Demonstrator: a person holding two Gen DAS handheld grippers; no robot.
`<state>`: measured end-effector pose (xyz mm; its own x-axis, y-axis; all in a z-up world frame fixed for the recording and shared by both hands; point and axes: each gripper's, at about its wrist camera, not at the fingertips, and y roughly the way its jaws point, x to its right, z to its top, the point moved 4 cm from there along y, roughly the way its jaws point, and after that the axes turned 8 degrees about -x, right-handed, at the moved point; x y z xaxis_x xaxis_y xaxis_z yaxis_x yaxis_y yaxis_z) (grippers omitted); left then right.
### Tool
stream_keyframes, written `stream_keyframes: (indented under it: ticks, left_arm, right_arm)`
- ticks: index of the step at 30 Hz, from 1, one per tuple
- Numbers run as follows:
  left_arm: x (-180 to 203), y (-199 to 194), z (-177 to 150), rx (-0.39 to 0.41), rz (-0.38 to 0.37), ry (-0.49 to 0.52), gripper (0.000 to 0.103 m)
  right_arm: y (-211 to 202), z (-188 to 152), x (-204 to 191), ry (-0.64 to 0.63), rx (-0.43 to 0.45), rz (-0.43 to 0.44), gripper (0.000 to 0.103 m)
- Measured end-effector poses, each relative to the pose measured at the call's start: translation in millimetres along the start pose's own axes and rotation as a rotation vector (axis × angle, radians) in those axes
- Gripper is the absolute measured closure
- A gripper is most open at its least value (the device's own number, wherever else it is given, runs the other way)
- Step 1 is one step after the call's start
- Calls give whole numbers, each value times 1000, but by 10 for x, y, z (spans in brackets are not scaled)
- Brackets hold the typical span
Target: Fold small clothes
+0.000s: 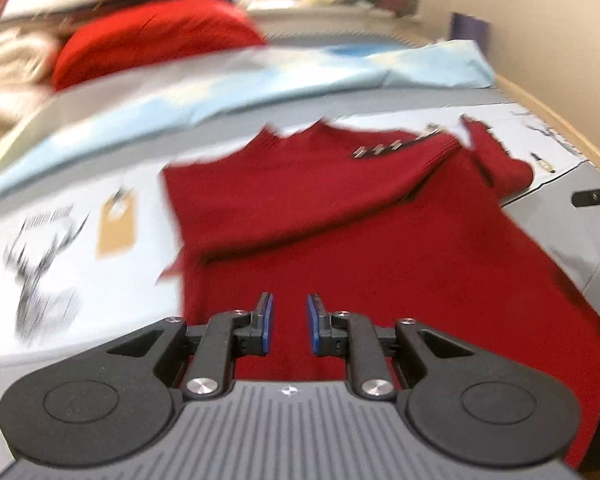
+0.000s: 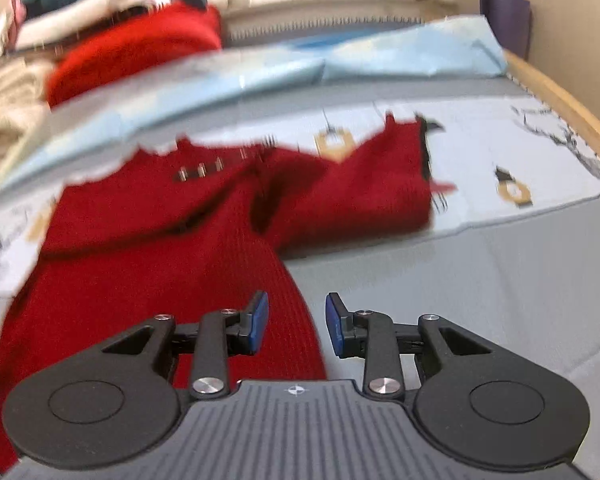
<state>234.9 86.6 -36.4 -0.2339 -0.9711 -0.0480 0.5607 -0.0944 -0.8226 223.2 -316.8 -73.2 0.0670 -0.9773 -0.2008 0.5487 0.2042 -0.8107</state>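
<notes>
A dark red knit sweater (image 1: 340,208) lies flat on the bed, collar away from me, with a row of small metal buttons (image 1: 380,149) at its shoulder. Its left sleeve is folded across the chest; its right sleeve (image 2: 364,184) lies out to the right. My left gripper (image 1: 290,310) is open and empty, hovering over the sweater's lower body. My right gripper (image 2: 296,314) is open and empty above the sweater's lower right edge (image 2: 300,300). The right gripper's tip (image 1: 596,197) shows at the right edge of the left wrist view.
A printed white sheet (image 2: 520,160) over grey bedding (image 2: 480,280) lies under the sweater. A light blue cloth (image 1: 260,80) lies behind it. A brighter red garment (image 1: 156,40) and beige clothes (image 1: 8,76) are piled far left. A wooden bed edge (image 2: 560,92) runs along the right.
</notes>
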Motion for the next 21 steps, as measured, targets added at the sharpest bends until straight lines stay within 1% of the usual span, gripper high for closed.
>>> stream_keyframes:
  ticks: [1, 2, 3, 4, 7, 9, 10, 11, 12, 13, 14, 18, 19, 20, 21]
  left_arm:
    - [83, 110, 117, 8, -10, 14, 86]
    - [212, 171, 226, 21, -25, 28, 93]
    - [357, 251, 332, 34, -42, 41, 97]
    - [482, 401, 431, 44, -54, 49, 97]
    - [853, 706, 726, 51, -79, 46, 97]
    - [1082, 975, 938, 55, -92, 38, 95]
    - [1138, 1122, 1021, 56, -97, 38, 94]
    - [1234, 1252, 1092, 51, -98, 41, 85]
    - [1324, 1383, 1162, 37, -92, 44, 67]
    - [1405, 1533, 1228, 18, -79, 45, 61]
    - [1455, 1662, 1277, 9, -68, 47, 59]
    - [1569, 2059, 1381, -54, -43, 67, 59]
    - [1575, 2131, 1387, -67, -26, 83, 61]
    - [1574, 2203, 1388, -82, -11, 104, 78]
    - [1541, 2238, 1382, -91, -3, 124, 91]
  right_arm:
    - [-31, 34, 3, 14, 16, 12, 70]
    - [-30, 88, 0, 27, 25, 21, 73]
    - [-26, 135, 7, 46, 38, 31, 82]
    - [-25, 203, 18, 65, 46, 39, 86]
    - [-18, 294, 50, 106, 57, 55, 87]
    - [-33, 336, 56, 125, 56, 73, 86]
    - [-27, 360, 58, 131, 57, 75, 85]
    - [-35, 380, 59, 130, 63, 73, 82]
    - [-11, 384, 56, 124, 65, 65, 79]
    - [-11, 394, 54, 111, 63, 60, 79]
    - [4, 400, 47, 103, 62, 56, 79]
    - [43, 399, 41, 74, 45, 49, 79]
    - [65, 399, 37, 71, 38, 46, 79]
    - [85, 406, 45, 70, 29, 44, 79]
    - [117, 414, 49, 72, 17, 45, 79]
